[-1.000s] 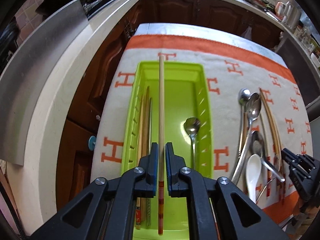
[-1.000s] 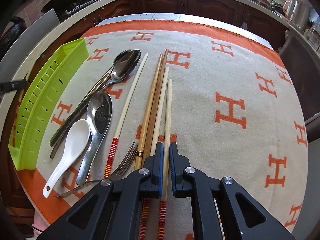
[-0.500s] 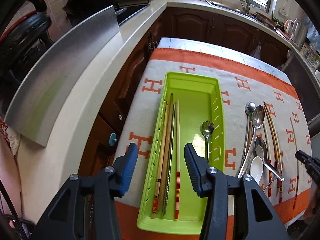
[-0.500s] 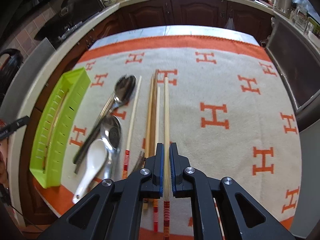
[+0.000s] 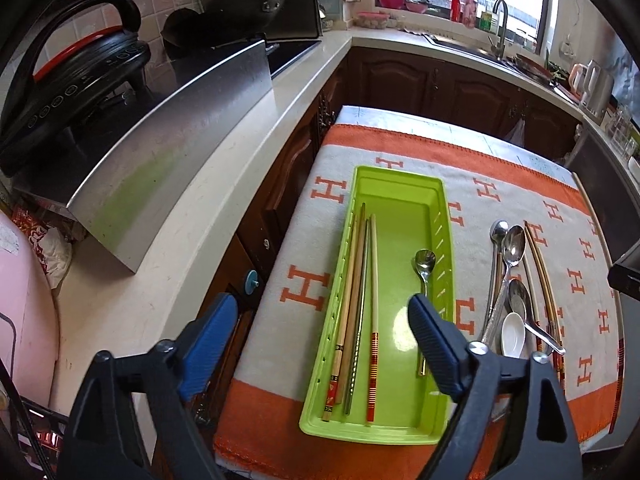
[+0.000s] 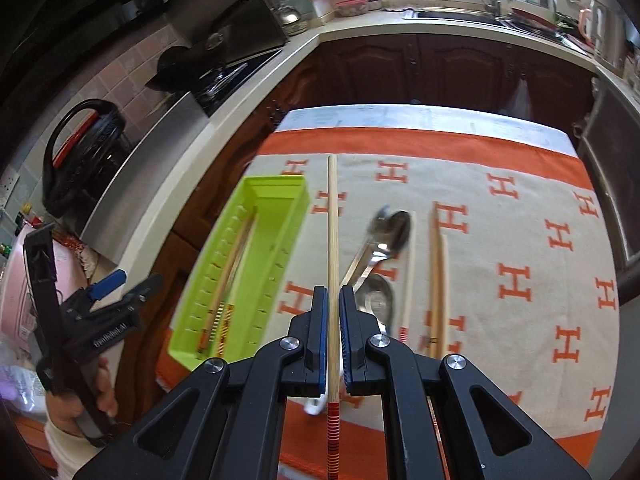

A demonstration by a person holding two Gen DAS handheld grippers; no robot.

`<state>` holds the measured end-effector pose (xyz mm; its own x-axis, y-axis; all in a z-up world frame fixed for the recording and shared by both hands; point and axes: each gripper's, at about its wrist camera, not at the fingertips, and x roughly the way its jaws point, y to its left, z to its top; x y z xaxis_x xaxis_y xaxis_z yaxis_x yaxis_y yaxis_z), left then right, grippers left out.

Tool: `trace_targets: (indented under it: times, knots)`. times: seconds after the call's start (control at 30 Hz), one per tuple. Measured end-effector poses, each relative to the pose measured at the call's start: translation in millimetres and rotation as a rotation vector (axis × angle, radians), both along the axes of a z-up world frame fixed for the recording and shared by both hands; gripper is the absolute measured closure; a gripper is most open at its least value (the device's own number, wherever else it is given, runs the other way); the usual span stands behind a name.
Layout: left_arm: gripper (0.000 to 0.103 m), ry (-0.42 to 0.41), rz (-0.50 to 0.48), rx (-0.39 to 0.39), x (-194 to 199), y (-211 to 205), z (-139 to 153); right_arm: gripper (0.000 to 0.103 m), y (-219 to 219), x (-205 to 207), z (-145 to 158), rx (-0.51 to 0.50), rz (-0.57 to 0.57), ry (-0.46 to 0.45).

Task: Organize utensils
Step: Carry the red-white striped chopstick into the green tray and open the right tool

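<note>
Left claw hangs with its jaws spread wide, having just been opening, and nothing lies between them. Below it, in the left wrist view, a green tray sits lengthwise on an orange-and-white cloth near the left edge of the surface. Four chopsticks lie side by side along the tray's left wall, and a metal spoon lies against its right wall. Right of the tray, on the cloth, a cluster of loose spoons, a white ceramic spoon and more chopsticks lie close together. A pale kitchen counter with a steel panel runs along the left, just beside the surface.

In the right wrist view, the right claw is clamped on a red-banded chopstick, held clear above the cloth and pointing away from the camera. The tray lies to its left, chopsticks visible inside. Blurred spoons and a wooden chopstick pair lie on the cloth to the right of the held chopstick. At the left edge, a hand grips the other claw's handle.
</note>
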<state>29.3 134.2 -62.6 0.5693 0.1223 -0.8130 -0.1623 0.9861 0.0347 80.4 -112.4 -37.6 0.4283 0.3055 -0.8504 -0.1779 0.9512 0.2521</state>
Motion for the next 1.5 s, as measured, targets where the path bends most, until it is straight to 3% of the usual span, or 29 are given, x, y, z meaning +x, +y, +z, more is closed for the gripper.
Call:
trace_targets:
  times: [0.1,0.27,0.53,1.07,1.5]
  knots:
    - [0.005,-0.030,0.004,0.014,-2,2,2,0.098,33,8,6,0.001,0.025,0.015]
    - [0.005,-0.051,0.024,0.043,2,5,-1,0.098,86,30,6,0.005,0.047,0.053]
    - [0.005,-0.049,0.082,0.092,7,22,-14,0.098,132,65,-20,0.009,0.016,0.111]
    - [0.005,-0.013,0.131,0.059,7,51,-33,0.096,145,107,-93,0.048,-0.064,0.265]
    - [0.005,0.002,0.132,0.052,6,53,-39,0.094,145,83,-101,-0.044,-0.024,0.237]
